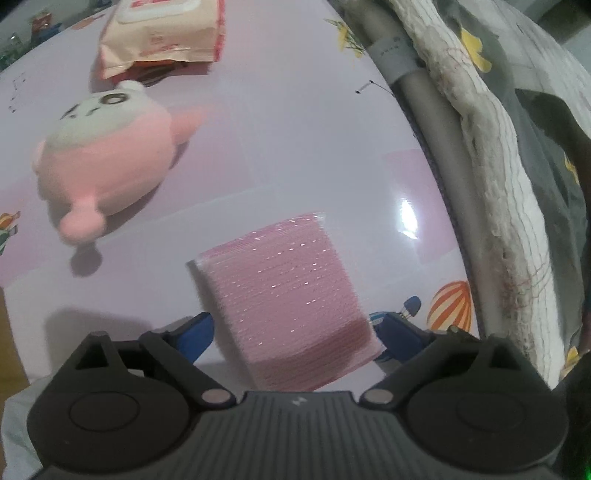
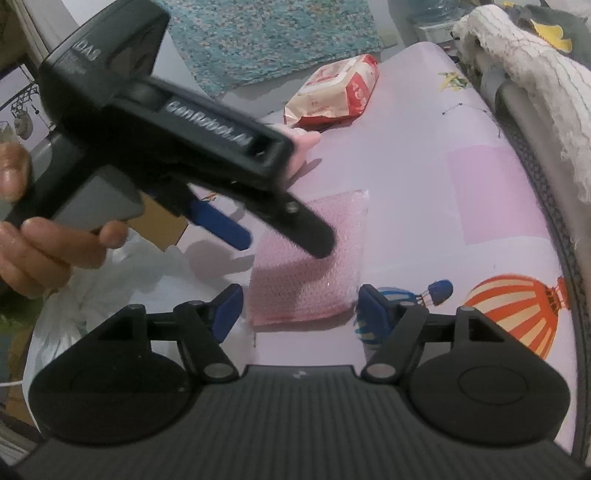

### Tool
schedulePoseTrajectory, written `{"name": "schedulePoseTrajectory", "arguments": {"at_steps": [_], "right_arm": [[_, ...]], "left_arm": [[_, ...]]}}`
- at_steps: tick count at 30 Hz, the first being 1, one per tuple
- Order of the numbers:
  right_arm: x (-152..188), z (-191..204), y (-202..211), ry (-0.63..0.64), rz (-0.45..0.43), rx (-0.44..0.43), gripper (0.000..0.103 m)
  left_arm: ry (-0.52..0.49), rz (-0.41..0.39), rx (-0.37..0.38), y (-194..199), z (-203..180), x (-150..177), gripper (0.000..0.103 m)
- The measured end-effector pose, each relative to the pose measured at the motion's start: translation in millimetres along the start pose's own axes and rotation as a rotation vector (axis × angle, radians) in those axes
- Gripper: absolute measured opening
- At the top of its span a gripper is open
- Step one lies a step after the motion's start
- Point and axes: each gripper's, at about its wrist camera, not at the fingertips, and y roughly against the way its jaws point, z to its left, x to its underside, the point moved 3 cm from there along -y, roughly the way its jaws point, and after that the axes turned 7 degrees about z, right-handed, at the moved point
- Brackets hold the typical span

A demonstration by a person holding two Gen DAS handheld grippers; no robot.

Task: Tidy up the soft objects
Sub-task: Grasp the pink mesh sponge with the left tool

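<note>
Both grippers' jaws stand released, left gripper (image 1: 291,332) and right gripper (image 2: 299,306) flanking a pink bubble-wrap pad (image 1: 291,295) lying flat on the tabletop (image 1: 277,129) near its right edge, plush toy (image 1: 107,162) further left.

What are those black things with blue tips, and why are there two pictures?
There is no robot here. A person holds a grabbing tool in each hand, and a small camera on each tool looks out along its two blue fingers. One picture comes from the left tool, the other from the right tool. In the right tool's picture you can also see the left tool from the side, gripped by the person's hand.

They are above a shiny pink mat with balloon drawings. On it lie a flat pink bubble-wrap pouch, a pink and white plush toy and a pack of wipes. A quilted blanket hangs along the edge.

Both tools are open. Neither holds anything; the pouch just lies between their fingers.
</note>
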Motion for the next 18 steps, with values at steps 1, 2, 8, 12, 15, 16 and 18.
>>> {"name": "schedulePoseTrajectory", "arguments": {"at_steps": [1,2,8,12,15,16,18], "right_arm": [[1,1,0,0.002,-0.002,-0.001,0.070],[1,1,0,0.006,-0.005,-0.003,0.071],[2,3,-3,0.015,-0.009,-0.013,0.072],[3,3,-2,0.009,-0.009,-0.018,0.072],[5,3,2,0.005,-0.009,-0.011,0.072],[5,3,4,0.002,-0.011,-0.008,0.072],[7,2,8,-0.008,-0.016,-0.002,0.072]], "left_arm": [[0.002,0.005,-0.003,-2,-2,-1,0.101],[0.007,0.007,-0.007,-3,-3,-2,0.100],[0.052,0.020,-0.056,-12,1,-1,0.097],[0.059,0.020,-0.056,-12,3,1,0.089],[0.049,-0.007,-0.069,-7,2,2,0.086],[0.049,-0.015,-0.063,-5,2,3,0.086],[0.055,-0.028,-0.039,1,4,5,0.086]]}}
